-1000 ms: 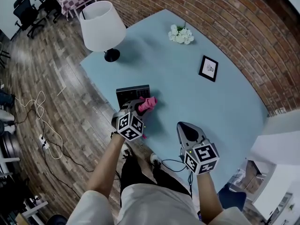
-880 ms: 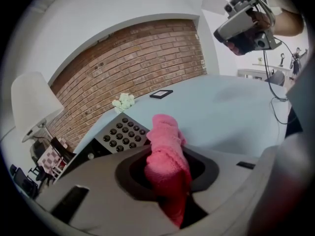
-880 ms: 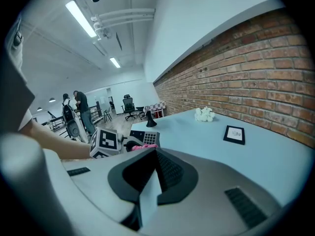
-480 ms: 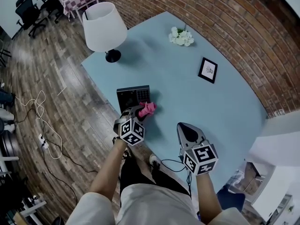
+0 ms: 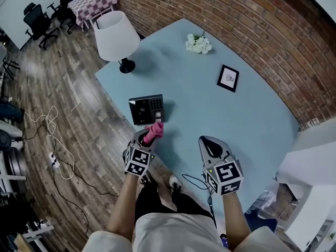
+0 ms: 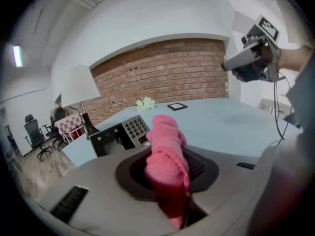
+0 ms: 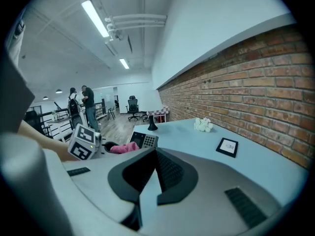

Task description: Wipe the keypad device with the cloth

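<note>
Cloth (image 6: 167,154), pink and bunched, sits clamped in the left gripper (image 5: 149,136). That gripper has pulled back off the keypad device (image 5: 146,109) toward the desk's (image 5: 236,125) near left edge, so this wiping pass looks done. The right gripper (image 7: 156,173), jaws together and empty, hovers over the near edge. Beyond stand a lamp (image 5: 116,35), picture frame (image 5: 228,78) and flowers (image 5: 198,43).

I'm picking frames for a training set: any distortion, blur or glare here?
Head view: strong fisheye bends the brick wall and the edges of the table; the lamp throws a soft shadow. Left gripper view: black corners, pink cloth close and soft, keypad device sharp enough. Right gripper view: ceiling strip lights glare, near left edge blurred.
</note>
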The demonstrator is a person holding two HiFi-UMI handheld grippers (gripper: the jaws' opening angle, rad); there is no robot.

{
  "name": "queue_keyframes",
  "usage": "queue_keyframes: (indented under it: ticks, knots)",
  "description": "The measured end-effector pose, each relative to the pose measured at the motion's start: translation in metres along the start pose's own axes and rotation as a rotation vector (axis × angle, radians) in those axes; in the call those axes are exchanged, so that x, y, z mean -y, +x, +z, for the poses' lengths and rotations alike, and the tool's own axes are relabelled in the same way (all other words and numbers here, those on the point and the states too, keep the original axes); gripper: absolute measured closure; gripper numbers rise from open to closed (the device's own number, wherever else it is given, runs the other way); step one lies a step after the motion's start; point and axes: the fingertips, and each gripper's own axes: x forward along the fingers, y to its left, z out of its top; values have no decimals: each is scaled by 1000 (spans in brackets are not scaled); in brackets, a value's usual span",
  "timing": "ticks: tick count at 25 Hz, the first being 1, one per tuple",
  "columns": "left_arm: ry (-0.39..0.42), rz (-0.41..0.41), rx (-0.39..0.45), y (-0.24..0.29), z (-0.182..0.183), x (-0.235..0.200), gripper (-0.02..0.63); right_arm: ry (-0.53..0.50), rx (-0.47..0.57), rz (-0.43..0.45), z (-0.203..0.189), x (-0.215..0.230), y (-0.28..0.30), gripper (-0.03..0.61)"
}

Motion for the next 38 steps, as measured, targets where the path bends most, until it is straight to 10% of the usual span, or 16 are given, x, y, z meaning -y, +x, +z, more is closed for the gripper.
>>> queue_keyframes:
  ticks: [17,38]
  knots:
    - [-82,246,254,-217,96,10,471,-57,153,49,62,-78,-90,555]
    - [-48,338,358,-451,78,126,471,-188,239,105,41,-241,-262,557]
